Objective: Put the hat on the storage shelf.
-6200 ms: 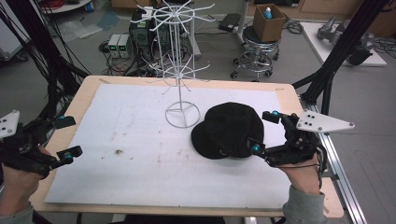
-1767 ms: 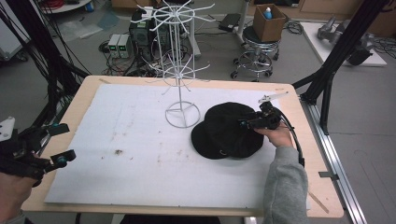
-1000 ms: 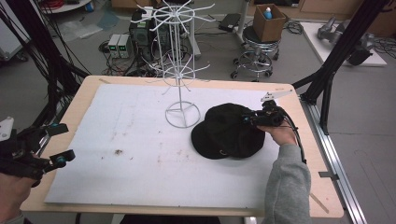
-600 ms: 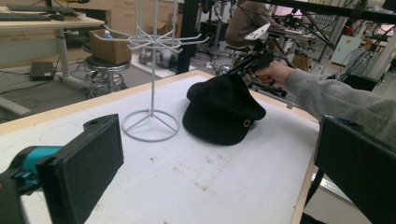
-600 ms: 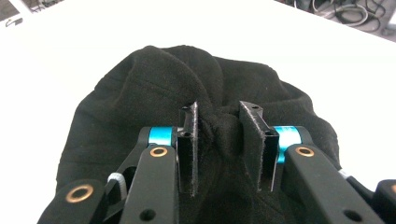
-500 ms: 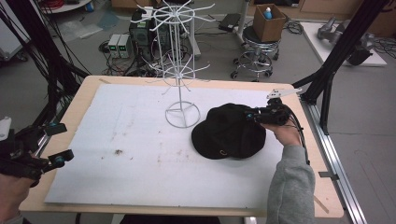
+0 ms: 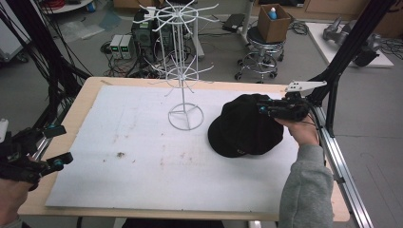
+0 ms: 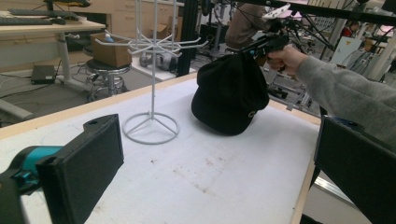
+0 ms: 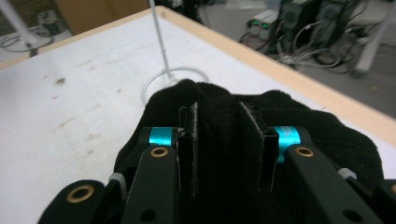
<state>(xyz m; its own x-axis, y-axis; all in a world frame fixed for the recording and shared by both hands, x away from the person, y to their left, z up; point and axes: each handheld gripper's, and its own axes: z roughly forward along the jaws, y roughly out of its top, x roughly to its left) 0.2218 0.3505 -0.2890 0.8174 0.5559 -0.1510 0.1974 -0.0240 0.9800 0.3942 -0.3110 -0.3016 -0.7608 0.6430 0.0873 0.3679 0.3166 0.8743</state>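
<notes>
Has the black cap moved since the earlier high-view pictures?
Yes. The right gripper, shut on the black cap, has tipped its far edge up off the table; the near edge rests beside the white wire rack.

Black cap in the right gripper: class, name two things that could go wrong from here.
1. The right gripper pinches only a fold of the cap, so the fabric might slip free.
2. The wire rack stands close beside the cap; a swing could knock its thin hooks or tip it.

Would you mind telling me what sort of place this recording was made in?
Most likely a lab or workshop: the table stands inside a black frame, with electronics boxes and cables on the floor behind, plus a stool carrying a cardboard box.
</notes>
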